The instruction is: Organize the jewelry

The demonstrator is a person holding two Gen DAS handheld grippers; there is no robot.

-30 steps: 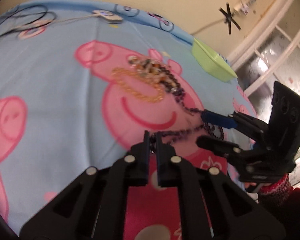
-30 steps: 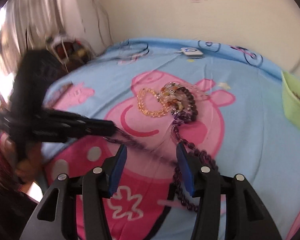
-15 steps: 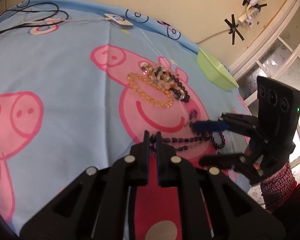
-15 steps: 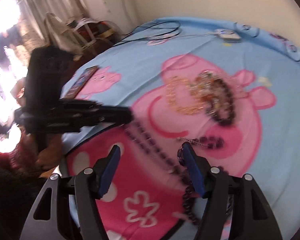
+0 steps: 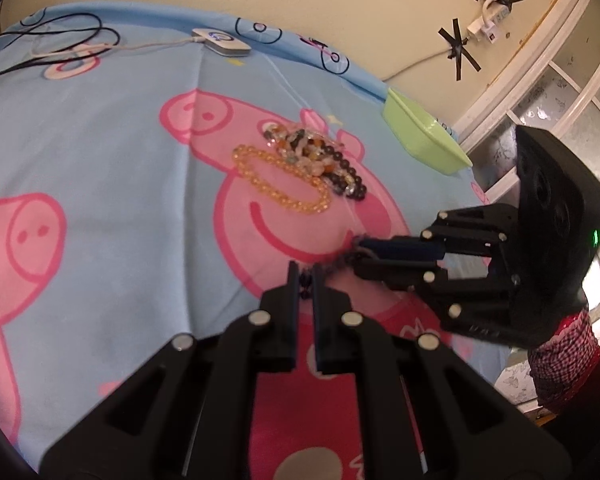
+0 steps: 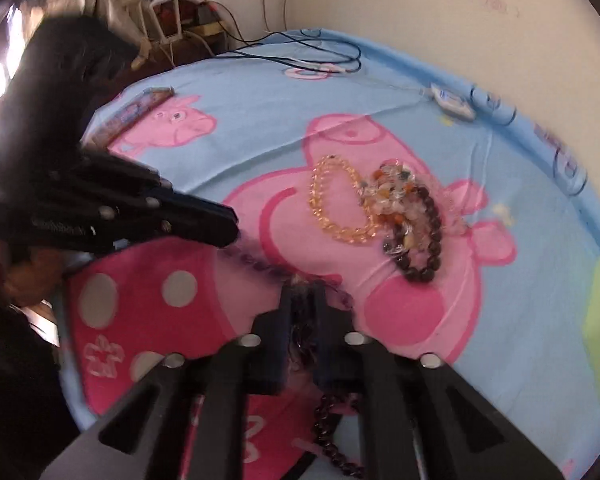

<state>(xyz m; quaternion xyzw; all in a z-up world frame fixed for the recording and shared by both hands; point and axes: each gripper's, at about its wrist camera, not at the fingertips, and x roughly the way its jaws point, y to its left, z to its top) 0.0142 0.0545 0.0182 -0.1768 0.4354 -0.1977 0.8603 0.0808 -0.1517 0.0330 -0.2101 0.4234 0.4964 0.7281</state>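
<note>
A dark purple bead necklace (image 6: pixel 256 262) stretches between my two grippers over the Peppa Pig bedsheet (image 5: pixel 100 160). My left gripper (image 5: pixel 306 278) is shut on one end of it. My right gripper (image 6: pixel 302 300) is shut on another part, and more of its beads (image 6: pixel 330 432) hang below the fingers. The right gripper also shows in the left wrist view (image 5: pixel 356 254), close to my left fingertips. A pile of jewelry lies further back: an amber bead strand (image 5: pixel 280 186), mixed-stone beads (image 5: pixel 304 150) and a dark bead bracelet (image 6: pixel 424 240).
A light green tray (image 5: pixel 424 138) sits at the bed's far right edge. A white device (image 5: pixel 222 42) with a cable and black cords (image 5: pixel 48 40) lie at the far side near the wall. A flat phone-like object (image 6: pixel 136 110) lies at the left edge.
My right gripper has shut on the purple necklace; it was open before. The two grippers have come closer together, and the necklace has been drawn away from the pile.
</note>
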